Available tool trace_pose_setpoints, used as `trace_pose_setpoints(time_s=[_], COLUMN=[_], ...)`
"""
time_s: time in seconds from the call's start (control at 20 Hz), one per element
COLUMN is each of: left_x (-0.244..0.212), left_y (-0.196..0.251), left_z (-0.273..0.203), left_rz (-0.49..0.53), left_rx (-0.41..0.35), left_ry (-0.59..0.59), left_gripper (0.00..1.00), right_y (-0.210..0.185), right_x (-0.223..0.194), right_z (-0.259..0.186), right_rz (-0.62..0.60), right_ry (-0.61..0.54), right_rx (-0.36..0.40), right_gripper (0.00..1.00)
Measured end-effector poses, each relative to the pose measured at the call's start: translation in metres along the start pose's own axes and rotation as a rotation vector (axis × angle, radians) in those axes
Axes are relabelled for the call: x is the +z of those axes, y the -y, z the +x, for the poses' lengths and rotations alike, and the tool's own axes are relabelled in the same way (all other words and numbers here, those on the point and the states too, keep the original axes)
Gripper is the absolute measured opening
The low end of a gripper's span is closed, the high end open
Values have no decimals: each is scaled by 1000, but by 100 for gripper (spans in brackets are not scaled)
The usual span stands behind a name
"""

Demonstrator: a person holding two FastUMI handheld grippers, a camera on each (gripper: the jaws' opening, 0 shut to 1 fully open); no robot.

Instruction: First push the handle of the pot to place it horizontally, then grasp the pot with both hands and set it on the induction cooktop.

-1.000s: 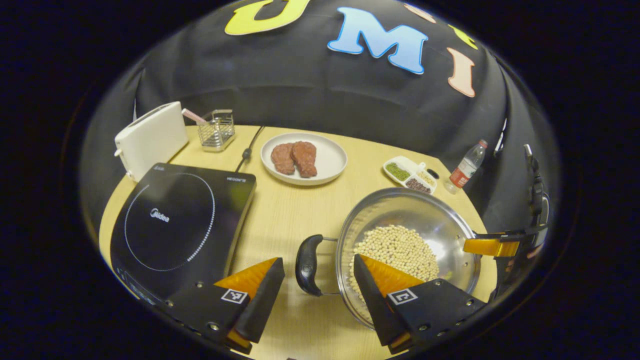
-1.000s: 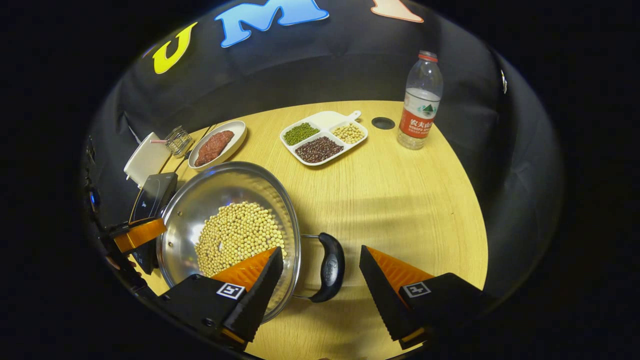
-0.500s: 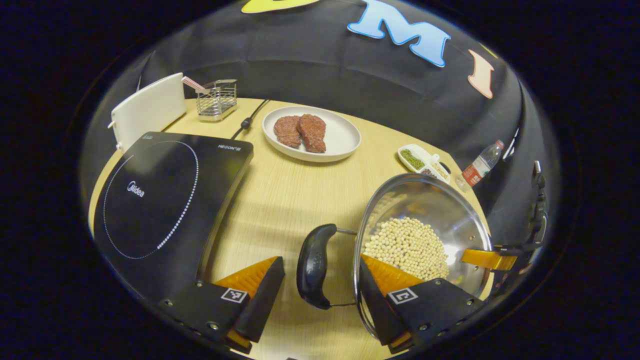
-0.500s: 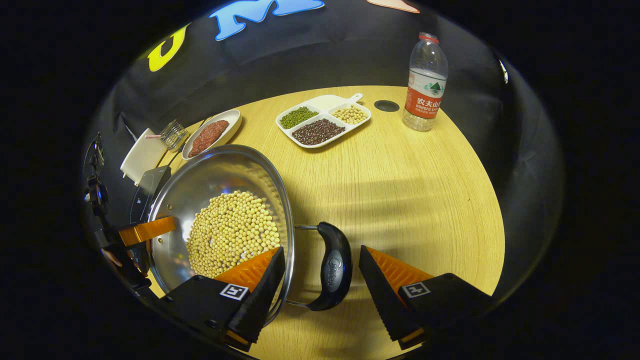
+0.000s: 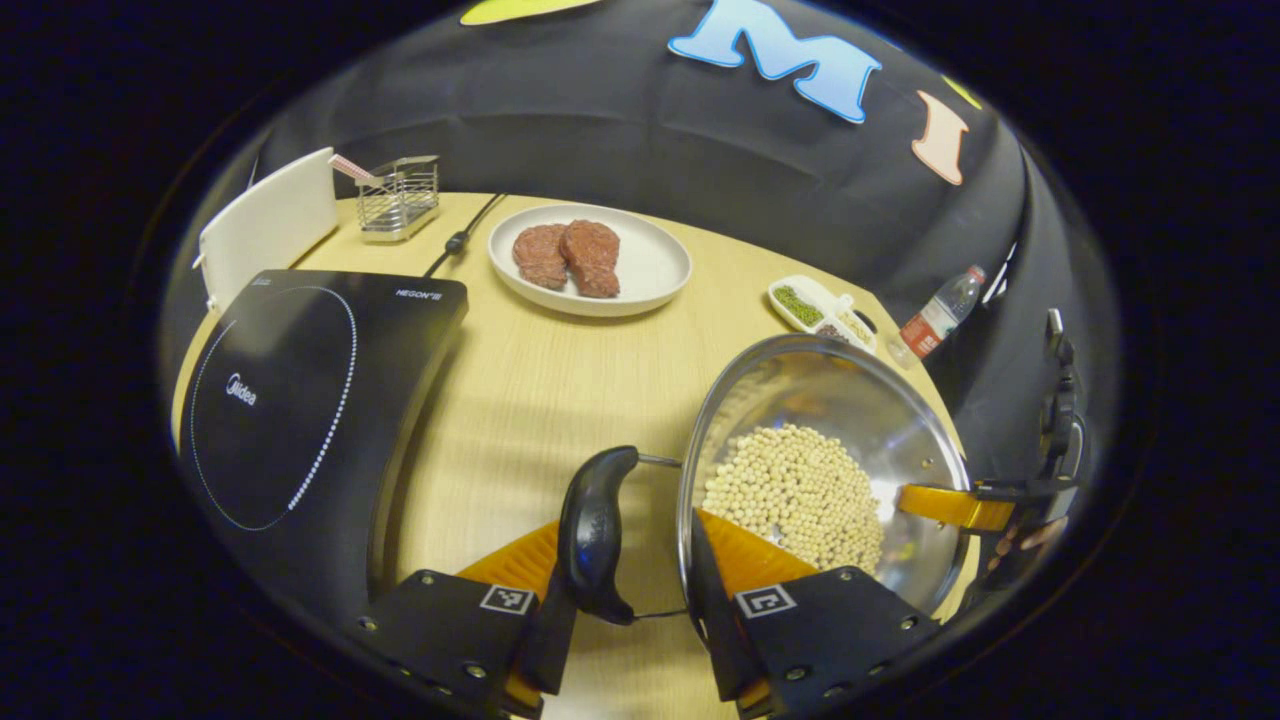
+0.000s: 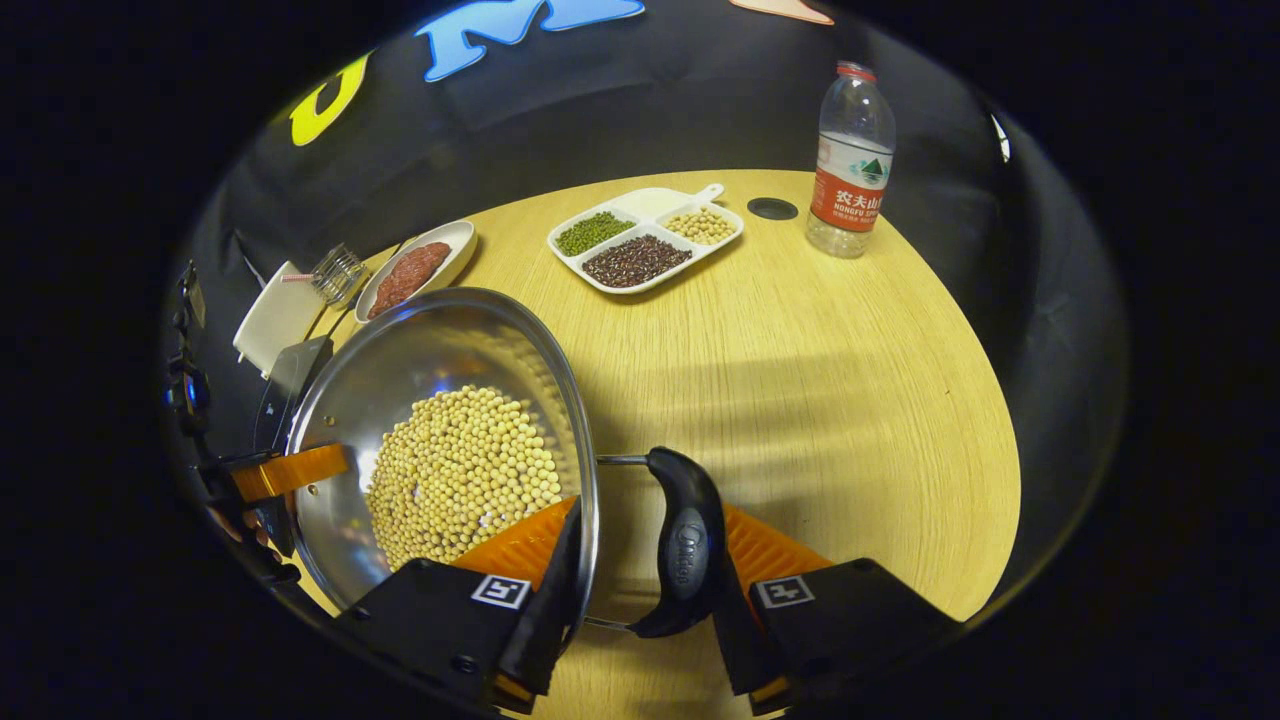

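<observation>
A steel pot (image 5: 830, 400) (image 6: 430, 350) of soybeans (image 5: 790, 490) stands on the wooden table (image 6: 850, 400), to the right of the black induction cooktop (image 5: 300, 400) (image 6: 290, 385). My left gripper (image 5: 625, 560) is shut on the pot: one finger presses its black left handle (image 5: 595, 535) from outside, the other is inside the rim. My right gripper (image 6: 650, 545) is shut the same way at the black right handle (image 6: 680, 545). Each gripper also appears at the pot's far side in the other's view, the right gripper (image 5: 950, 505) and the left gripper (image 6: 295, 470).
Behind the pot are a white plate (image 5: 655, 270) (image 6: 460, 240) with meat, a divided dish (image 5: 825, 310) (image 6: 650, 205) of beans and a water bottle (image 5: 935, 320) (image 6: 850, 160). A white box (image 5: 265, 225), a wire basket (image 5: 395, 195) and a cable (image 5: 460, 235) lie beyond the cooktop.
Both grippers stood open around the handles; now their fingers have closed in, one against each handle and one inside the rim. The pot itself has hardly moved.
</observation>
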State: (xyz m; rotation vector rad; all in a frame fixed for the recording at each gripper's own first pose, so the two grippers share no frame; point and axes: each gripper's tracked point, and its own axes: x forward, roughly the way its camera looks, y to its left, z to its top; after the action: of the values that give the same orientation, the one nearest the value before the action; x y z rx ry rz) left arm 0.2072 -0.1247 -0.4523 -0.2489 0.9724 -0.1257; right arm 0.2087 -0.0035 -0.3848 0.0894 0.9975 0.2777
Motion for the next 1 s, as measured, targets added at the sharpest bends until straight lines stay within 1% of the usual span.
trace_pose_setpoints(time_s=[0.05,0.1,0.15,0.2,0.25,0.3,0.35,0.4,0.45,0.5,0.65,0.7,0.75,0.8,0.85,0.9,0.95,1.0], left_x=[-1,1,0,0,0,1,1,1,2,5,6,7,6,7,8,9,10,13], left_y=[0,1,0,0,1,1,1,0,2,2,1,-2,-1,-1,-3,-3,-4,-5], left_z=[-2,-2,-2,-2,-2,-3,-3,-3,-4,-5,-3,-3,-1,1,2,4,4,4], left_rz=[-7,-10,-12,-11,-5,0,1,2,-2,-1,7,12,11,10,9,11,15,22], left_rx=[-4,-10,-11,-11,-10,-9,-6,-3,-2,0,-10,-11,-18,-26,-34,-40,-45,-50], left_ry=[3,4,5,2,-2,-2,0,-2,1,10,1,-6,-10,-15,-14,-17,-18,-17], left_gripper=[56,52,54,57,53,53,57,57,53,52,52,52,52,52,52,52,55,52], right_y=[1,0,0,0,0,0,0,-1,-1,-1,-3,-4,-5,-6,-9,-10,-12,-15], right_x=[2,1,1,0,-1,-2,-1,-2,-3,-5,-11,-12,-15,-17,-20,-23,-27,-31], right_z=[2,2,3,1,1,1,1,0,-1,-3,-20,-27,-34,-42,-51,-59,-67,-73], right_rz=[13,10,12,9,12,23,35,30,30,33,45,42,39,44,46,52,58,67], right_ry=[-2,-3,0,-6,-12,-18,-18,-20,-20,-22,-10,-1,8,16,20,21,21,22], right_rx=[1,-3,-6,-5,-3,-4,-8,-4,-5,-5,-17,-25,-33,-39,-43,-46,-48,-50], right_gripper=[63,62,61,58,58,60,60,60,60,60,60,58,60,60,58,58,58,58])
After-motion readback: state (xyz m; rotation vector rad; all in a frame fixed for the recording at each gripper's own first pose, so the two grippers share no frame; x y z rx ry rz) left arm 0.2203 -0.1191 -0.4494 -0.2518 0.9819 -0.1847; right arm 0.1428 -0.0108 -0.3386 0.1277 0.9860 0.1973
